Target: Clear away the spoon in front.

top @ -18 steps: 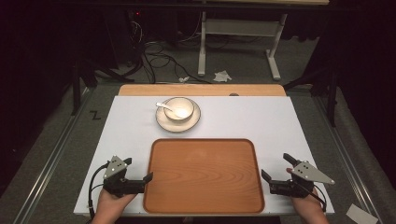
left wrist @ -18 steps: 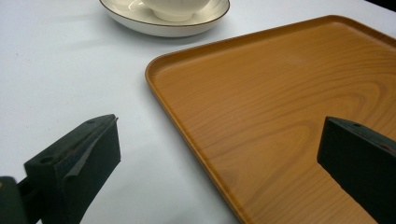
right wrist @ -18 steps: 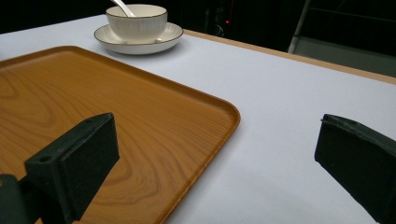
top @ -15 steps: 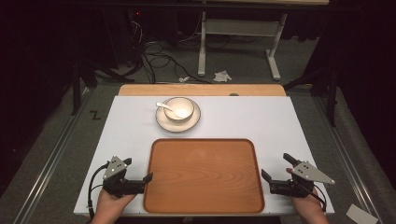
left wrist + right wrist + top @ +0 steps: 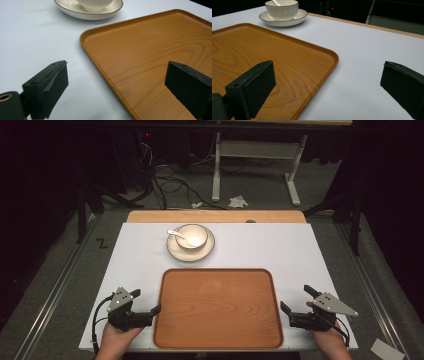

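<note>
Two spread claws flank an empty wooden tray.

The tray (image 5: 218, 307) lies at the bench's (image 5: 300, 255) near edge; left claw (image 5: 156, 310) and right claw (image 5: 285, 308) wait beside its short sides, pinching nothing, likely placed to grasp it, with bowl (image 5: 192, 236) and saucer (image 5: 205, 252) beyond.

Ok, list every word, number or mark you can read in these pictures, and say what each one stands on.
"Z": a single dark mark on the grey floor, left of the table, around.
Tray, bowl, saucer and spoon: no writing on any of them.
Grey plates on the left hand-held gripper and right hand-held gripper: no readable text.
</note>
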A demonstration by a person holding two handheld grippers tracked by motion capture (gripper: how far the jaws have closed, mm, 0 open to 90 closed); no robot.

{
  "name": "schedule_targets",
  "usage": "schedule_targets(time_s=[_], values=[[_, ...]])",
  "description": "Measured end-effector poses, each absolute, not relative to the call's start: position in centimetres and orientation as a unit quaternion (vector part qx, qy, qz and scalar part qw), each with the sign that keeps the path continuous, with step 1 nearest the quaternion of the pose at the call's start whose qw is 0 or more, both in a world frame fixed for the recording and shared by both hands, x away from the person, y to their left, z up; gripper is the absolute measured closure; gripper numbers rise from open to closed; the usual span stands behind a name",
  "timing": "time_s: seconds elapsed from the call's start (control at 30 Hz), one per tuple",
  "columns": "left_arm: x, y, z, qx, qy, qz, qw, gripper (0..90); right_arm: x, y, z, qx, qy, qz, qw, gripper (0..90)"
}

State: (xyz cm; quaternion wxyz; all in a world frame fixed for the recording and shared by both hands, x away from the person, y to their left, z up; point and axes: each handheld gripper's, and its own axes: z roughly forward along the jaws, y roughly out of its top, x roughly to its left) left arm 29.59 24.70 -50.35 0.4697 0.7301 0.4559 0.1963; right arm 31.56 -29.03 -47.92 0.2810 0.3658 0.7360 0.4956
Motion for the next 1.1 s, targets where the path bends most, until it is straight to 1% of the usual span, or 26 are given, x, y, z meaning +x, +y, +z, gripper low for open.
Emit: schedule_targets(time_s=[0.53, 0.7, 0.87, 1.1], values=[[29.64, 25.13, -50.41, 0.73, 0.453, 0.19, 0.476, 13.2, 31.75, -29.2, -48.25, 0.378, 0.737, 0.488, 0.276, 1.1], [29.6, 25.27, -50.38, 0.725, 0.454, 0.187, 0.484, 14.4, 31.77, -29.14, -48.27, 0.377, 0.737, 0.488, 0.275, 1.1], [29.6, 25.51, -50.39, 0.719, 0.456, 0.185, 0.49, 17.6, 31.82, -29.17, -48.29, 0.383, 0.737, 0.487, 0.271, 1.1], [29.55, 25.63, -50.34, 0.716, 0.457, 0.178, 0.497, 20.0, 31.84, -29.3, -48.24, 0.381, 0.736, 0.487, 0.276, 1.0]])
